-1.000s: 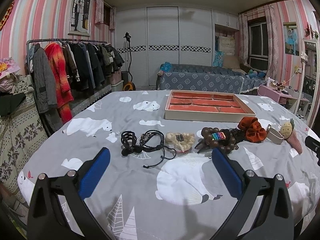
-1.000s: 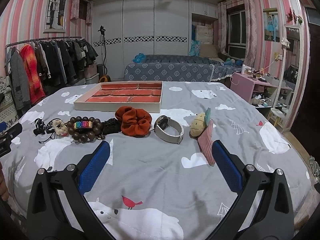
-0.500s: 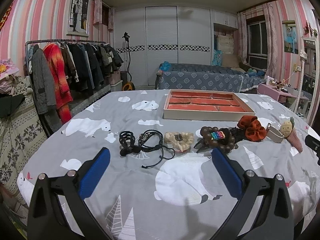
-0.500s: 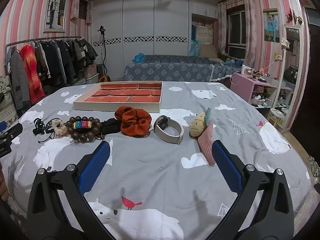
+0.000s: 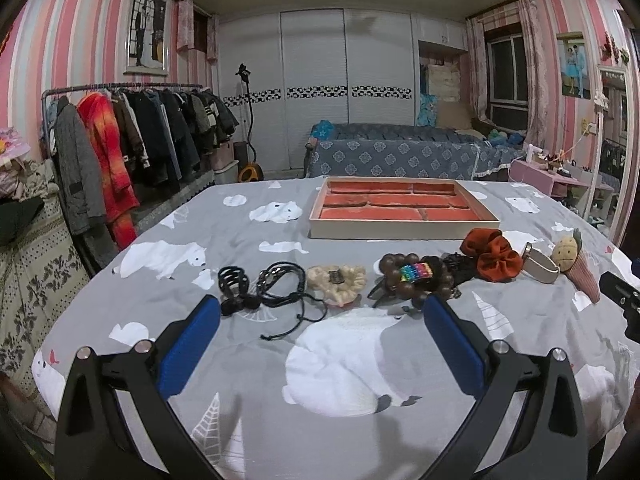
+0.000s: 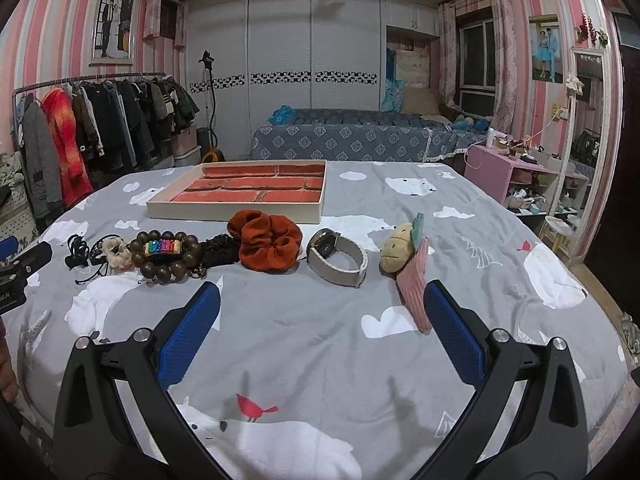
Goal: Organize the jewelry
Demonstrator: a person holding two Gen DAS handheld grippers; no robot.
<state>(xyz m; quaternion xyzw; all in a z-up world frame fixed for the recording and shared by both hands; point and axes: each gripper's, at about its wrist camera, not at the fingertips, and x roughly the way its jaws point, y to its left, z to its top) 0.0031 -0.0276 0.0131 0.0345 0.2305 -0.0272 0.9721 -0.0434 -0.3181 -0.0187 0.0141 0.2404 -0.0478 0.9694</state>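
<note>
A cream tray (image 5: 404, 229) with red-orange compartments lies on the bed (image 5: 340, 360), which wears a grey cover printed with white polar bears. All the jewelry lies in a row on the near side of the tray, none of it in a compartment.

From the tray's left end to past its right end, the row runs: a black hair claw (image 5: 232, 282), black cord bracelets (image 5: 280, 284), a cream scrunchie (image 5: 336, 280), a brown wooden bead bracelet (image 6: 166, 256) with a rainbow clip (image 6: 162, 247) lying on it, a black lacy piece (image 6: 218, 249), a rust-orange scrunchie (image 6: 266, 246), a watch with a beige band (image 6: 338, 258), and a plush pineapple clip (image 6: 404, 256) on a pink ribbed base.

The left gripper (image 5: 320, 316) hovers in front of the cord bracelets and cream scrunchie, its blue-padded fingers (image 5: 188, 344) spread wide and empty. The right gripper (image 6: 320, 308) hovers in front of the watch, its fingers (image 6: 452, 332) likewise wide apart and holding nothing.
</note>
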